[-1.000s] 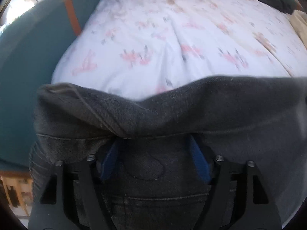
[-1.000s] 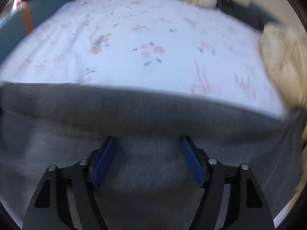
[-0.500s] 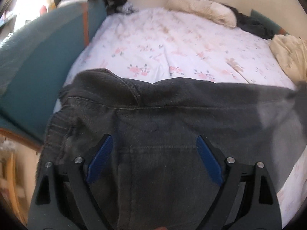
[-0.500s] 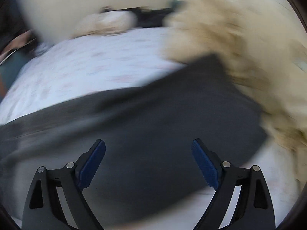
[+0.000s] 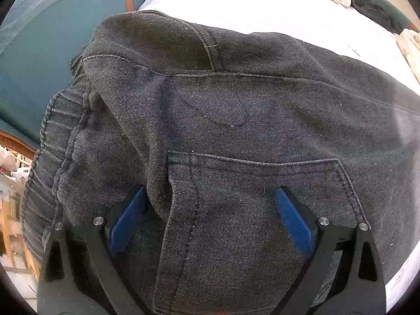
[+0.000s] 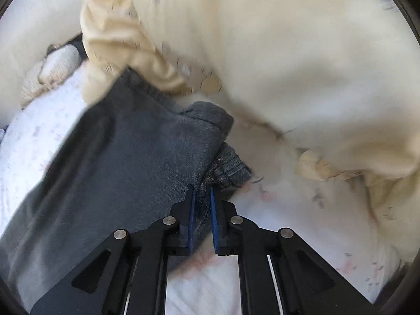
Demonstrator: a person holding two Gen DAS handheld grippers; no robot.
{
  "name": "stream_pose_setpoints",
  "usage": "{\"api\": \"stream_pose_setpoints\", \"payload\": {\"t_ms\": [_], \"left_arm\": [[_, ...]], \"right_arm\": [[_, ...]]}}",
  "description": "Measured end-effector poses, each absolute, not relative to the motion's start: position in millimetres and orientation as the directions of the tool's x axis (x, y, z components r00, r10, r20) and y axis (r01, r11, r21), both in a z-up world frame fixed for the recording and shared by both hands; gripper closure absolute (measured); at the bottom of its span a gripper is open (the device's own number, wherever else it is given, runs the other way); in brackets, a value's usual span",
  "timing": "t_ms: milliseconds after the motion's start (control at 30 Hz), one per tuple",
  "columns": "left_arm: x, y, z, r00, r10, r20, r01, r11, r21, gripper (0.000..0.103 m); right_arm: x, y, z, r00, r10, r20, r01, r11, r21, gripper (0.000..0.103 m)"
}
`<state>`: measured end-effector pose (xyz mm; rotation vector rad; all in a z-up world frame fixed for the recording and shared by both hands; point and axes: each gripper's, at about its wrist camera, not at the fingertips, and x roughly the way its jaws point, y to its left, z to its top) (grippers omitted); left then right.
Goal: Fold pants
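Dark grey denim pants [image 5: 236, 120] lie on a white floral bed sheet [image 5: 236, 5]. In the left wrist view the waistband and a back pocket [image 5: 262, 197] fill the frame. My left gripper [image 5: 210, 218] is open, its blue pads spread just above the seat of the pants. In the right wrist view my right gripper [image 6: 202, 210] is shut on the leg end of the pants [image 6: 136, 152], near the ribbed cuff [image 6: 231, 168].
A cream blanket [image 6: 288, 52] is heaped right against the cuff end. A teal bed frame [image 5: 47, 60] runs along the left of the waistband. A beige pillow [image 6: 55, 68] and dark clothes [image 5: 372, 8] lie at the far end.
My right gripper swung to the leg end and closed on the fabric by the cuff. My left gripper stayed open and moved closer over the seat and pocket.
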<state>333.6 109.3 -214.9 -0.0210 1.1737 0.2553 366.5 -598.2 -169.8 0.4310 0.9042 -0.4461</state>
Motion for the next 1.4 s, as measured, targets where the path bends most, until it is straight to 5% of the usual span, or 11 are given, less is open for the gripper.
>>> {"api": "stream_pose_setpoints", "payload": {"t_ms": [233,367,467,533,700,1133,1200,1267,1300,1367,1400], "left_arm": [[330,113,-212,0.343,0.171,-0.924,-0.202,0.974,0.105,0.006],[294,124,-183,0.391,0.105,-0.914,-0.228,0.974,0.014,0.007],[248,146,-155,0.492,0.0,-0.871,-0.27,0.951,-0.152,0.007],[217,172,-150,0.529,0.012,-0.848,-0.363,0.907,-0.214,0.007],[149,229,-172,0.559,0.045,-0.828,-0.627,0.676,-0.386,0.007],[205,249,-216,0.649,0.088,-0.756,-0.67,0.538,-0.512,0.01],[210,248,-209,0.663,0.112,-0.74,-0.662,0.548,-0.511,0.053],[218,240,-197,0.674,0.101,-0.732,-0.619,0.619,-0.484,0.071],[219,238,-194,0.676,0.1,-0.73,-0.604,0.643,-0.471,0.079],[217,237,-184,0.681,0.101,-0.725,-0.587,0.667,-0.459,0.084],[214,237,-181,0.69,0.094,-0.718,-0.58,0.664,-0.471,0.085]], "right_arm": [[376,-601,-210,0.387,-0.154,-0.909,0.568,0.817,0.103,0.086],[361,-602,-199,0.437,-0.144,-0.888,0.6,0.782,0.169,0.043],[335,-609,-205,0.561,0.101,-0.822,0.586,0.652,0.48,0.022],[337,-609,-219,0.607,0.299,-0.736,0.539,0.526,0.658,0.023],[324,-607,-231,0.65,0.317,-0.69,0.504,0.5,0.704,0.022],[332,-609,-237,0.735,0.317,-0.599,0.435,0.457,0.776,0.022],[344,-606,-237,0.732,0.311,-0.606,0.424,0.488,0.763,0.022],[361,-599,-234,0.708,0.295,-0.642,0.431,0.541,0.723,0.022],[367,-597,-229,0.712,0.277,-0.645,0.422,0.566,0.709,0.025],[374,-597,-223,0.697,0.231,-0.679,0.445,0.604,0.662,0.082],[374,-599,-221,0.694,0.208,-0.689,0.465,0.602,0.65,0.091]]}}
